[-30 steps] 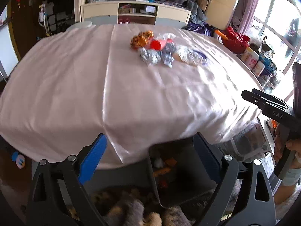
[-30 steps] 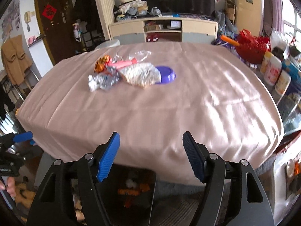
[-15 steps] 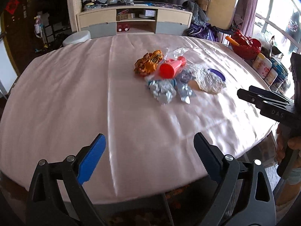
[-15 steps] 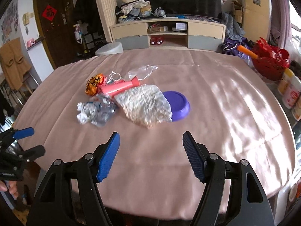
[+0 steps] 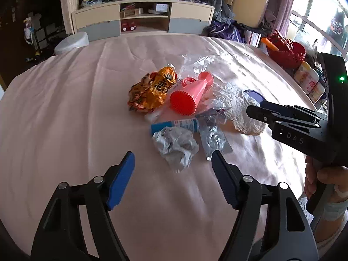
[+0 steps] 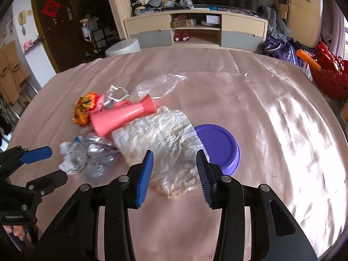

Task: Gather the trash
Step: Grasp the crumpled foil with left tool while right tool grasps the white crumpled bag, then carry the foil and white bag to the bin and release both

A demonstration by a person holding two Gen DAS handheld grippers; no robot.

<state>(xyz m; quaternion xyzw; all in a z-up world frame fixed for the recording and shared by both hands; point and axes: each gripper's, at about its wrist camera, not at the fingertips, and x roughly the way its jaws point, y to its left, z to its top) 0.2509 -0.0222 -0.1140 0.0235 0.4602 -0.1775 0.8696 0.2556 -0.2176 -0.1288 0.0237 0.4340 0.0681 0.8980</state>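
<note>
Both claws, left claw [image 5: 173, 165] and right claw [image 6: 174, 169], gape wide, empty.

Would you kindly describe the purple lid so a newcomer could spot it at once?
On the pink tablecloth, find the trash pile at the middle. At its right edge lies the purple lid, round and flat, partly tucked under the crumpled clear bag. It is the only purple, smooth, uncrumpled piece there.
</note>
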